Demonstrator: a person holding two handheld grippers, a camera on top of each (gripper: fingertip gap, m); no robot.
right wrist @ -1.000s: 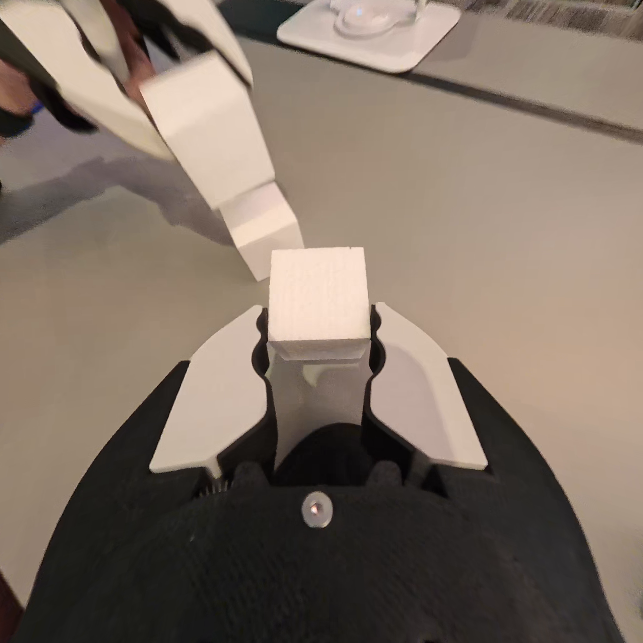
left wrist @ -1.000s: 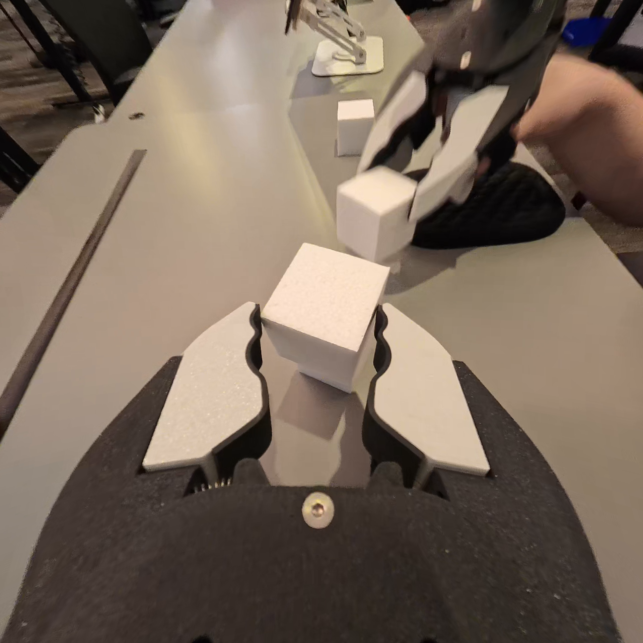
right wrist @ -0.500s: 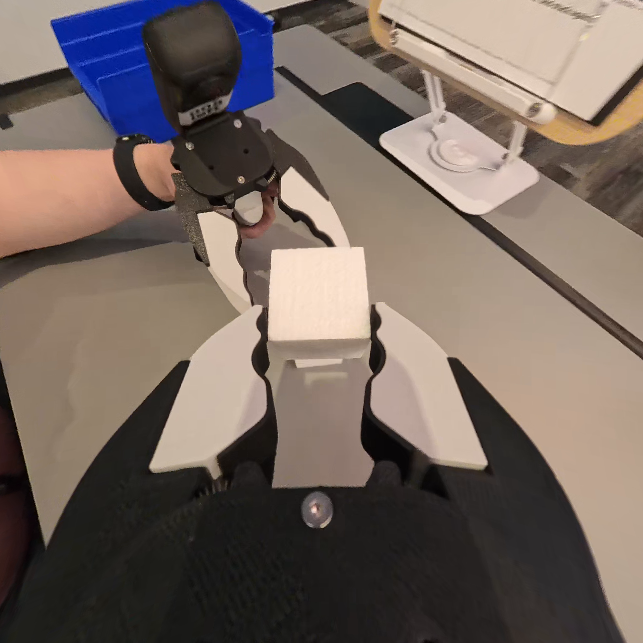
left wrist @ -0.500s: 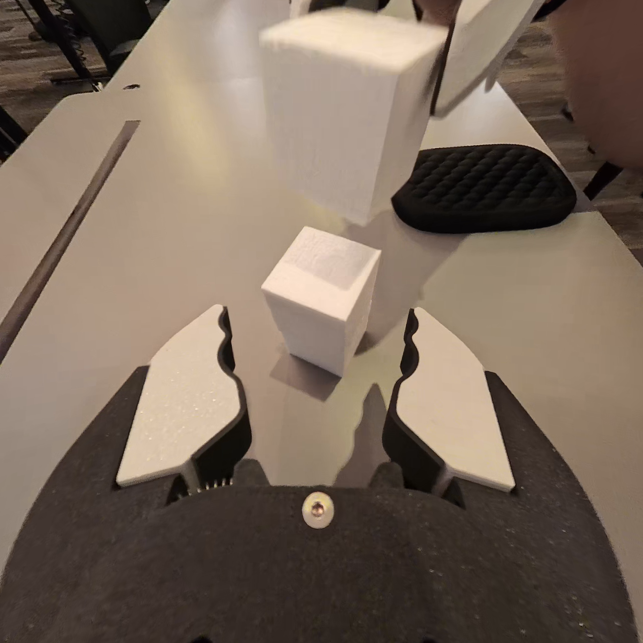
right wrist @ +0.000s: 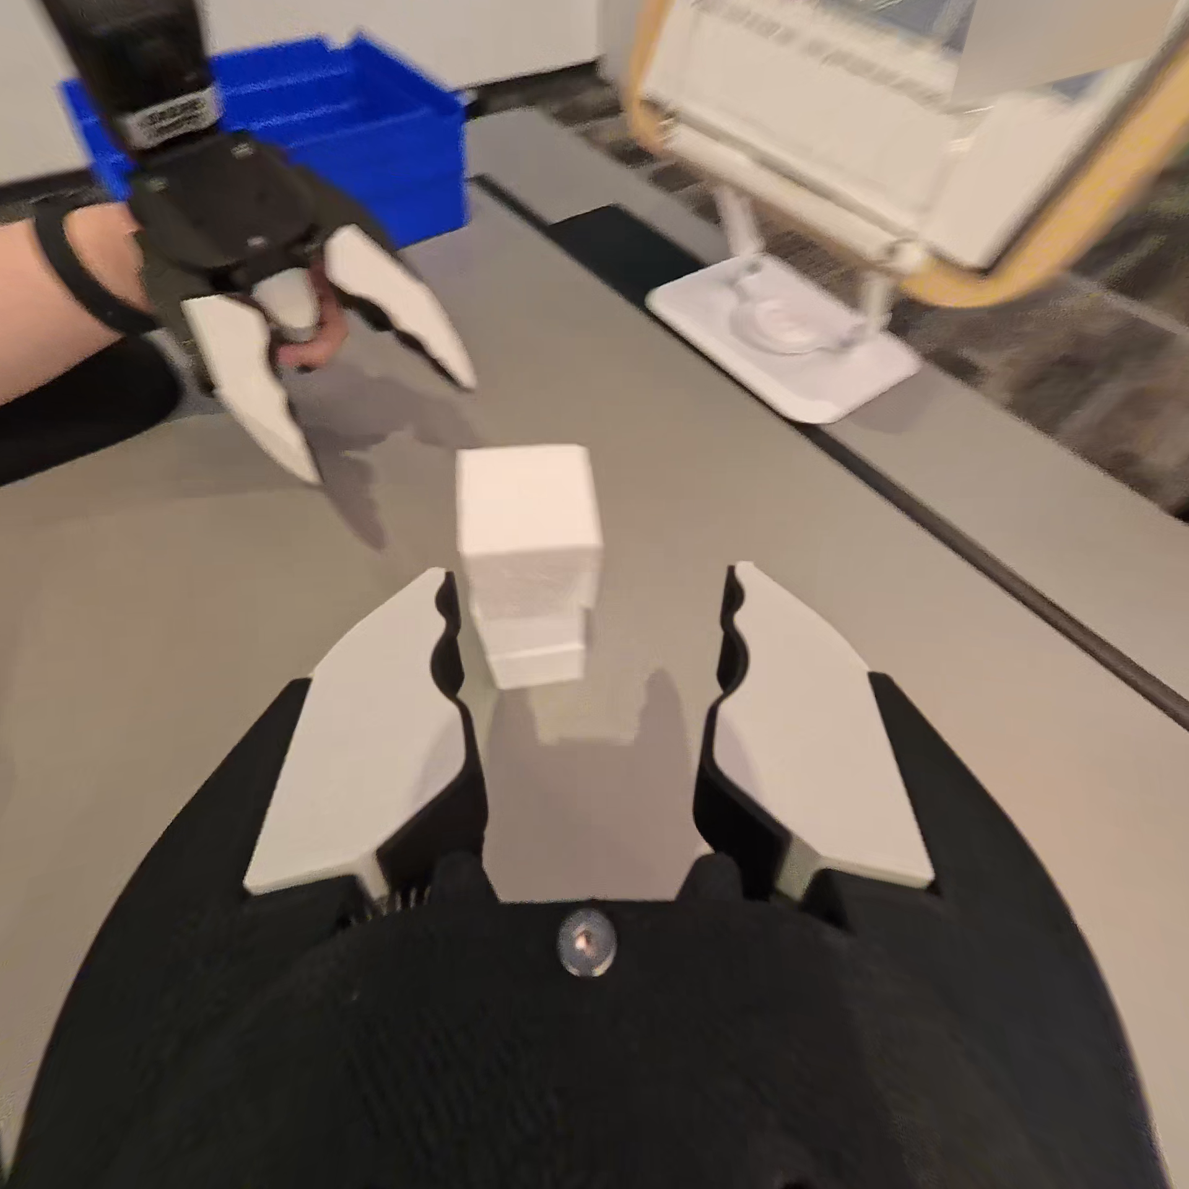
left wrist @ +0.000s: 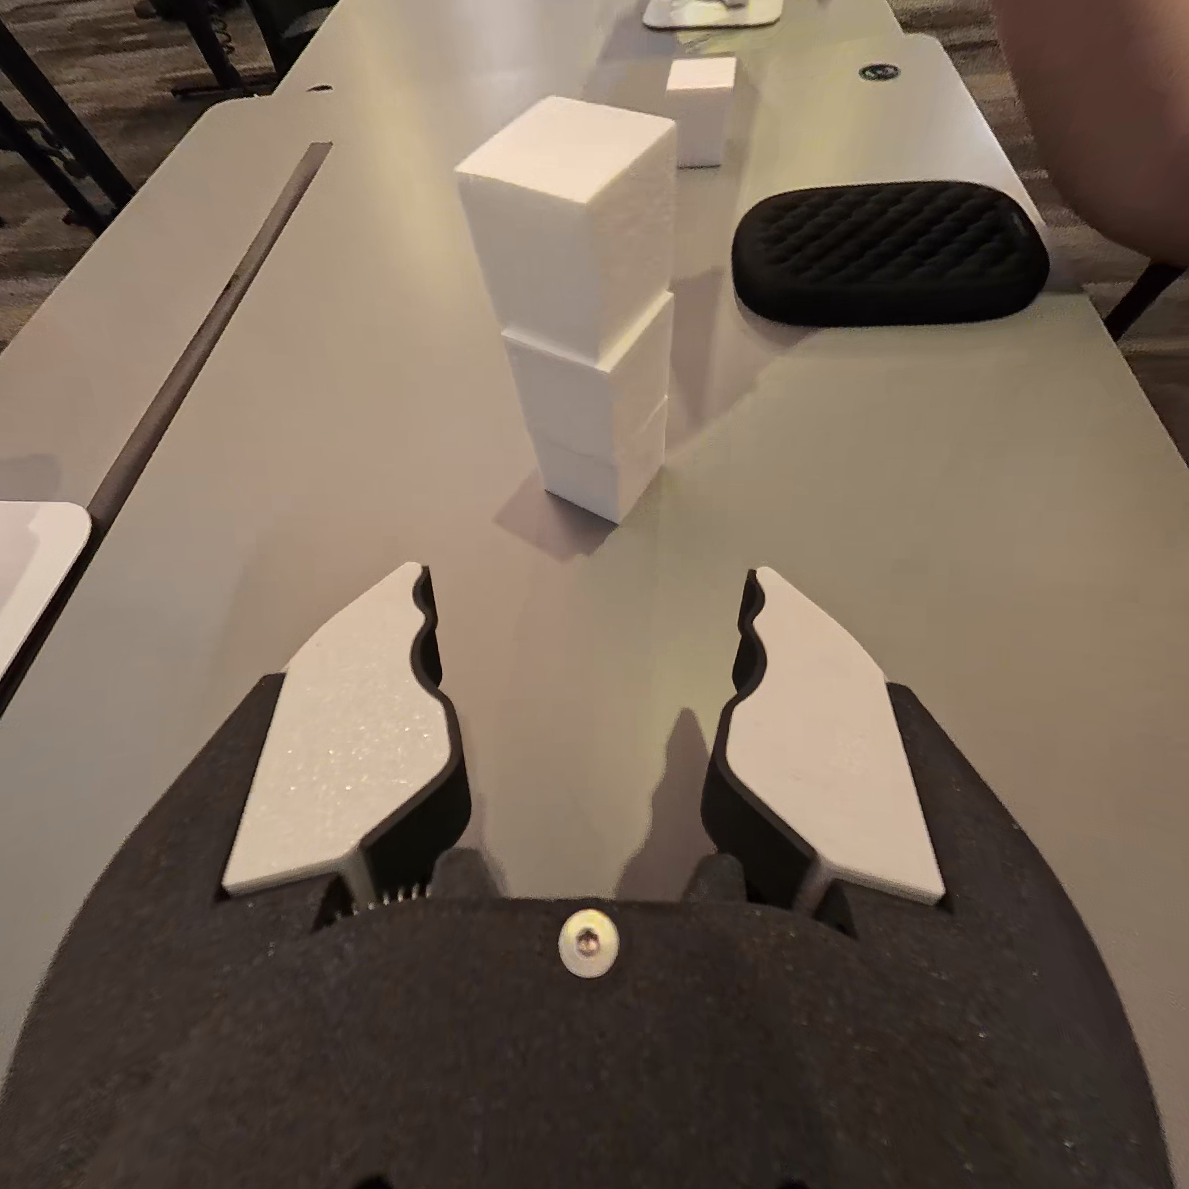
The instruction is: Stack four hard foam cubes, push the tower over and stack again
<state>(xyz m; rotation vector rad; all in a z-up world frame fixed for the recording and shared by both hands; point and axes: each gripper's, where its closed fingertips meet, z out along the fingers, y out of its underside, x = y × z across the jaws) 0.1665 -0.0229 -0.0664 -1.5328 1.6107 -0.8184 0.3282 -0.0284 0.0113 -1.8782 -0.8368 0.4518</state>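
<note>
A tower of three white foam cubes [left wrist: 579,334] stands on the grey table [left wrist: 836,515], its top cube slightly offset from the one below. A fourth white cube [left wrist: 701,109] stands alone farther back. My left gripper [left wrist: 585,579] is open and empty, a short way in front of the tower. In the right wrist view the tower [right wrist: 527,553] stands just past my right gripper [right wrist: 585,572], which is open and empty, its left fingertip close beside the tower. The left gripper [right wrist: 386,431] also shows there, open, beyond the tower to the left.
A black quilted pad [left wrist: 888,251] lies to the right of the tower. A blue bin [right wrist: 360,135] stands at the back left. A white stand [right wrist: 791,347] carries a wood-framed board at the right. A dark seam [right wrist: 965,527] crosses the table. A forearm [left wrist: 1094,96] shows at the upper right. The gap from one gripper's tips to the other's is roughly 20 centimetres.
My right gripper set its cube on the two-cube stack, opened and drew back. My left gripper, which let go of the second cube, has pulled farther away from the tower.
</note>
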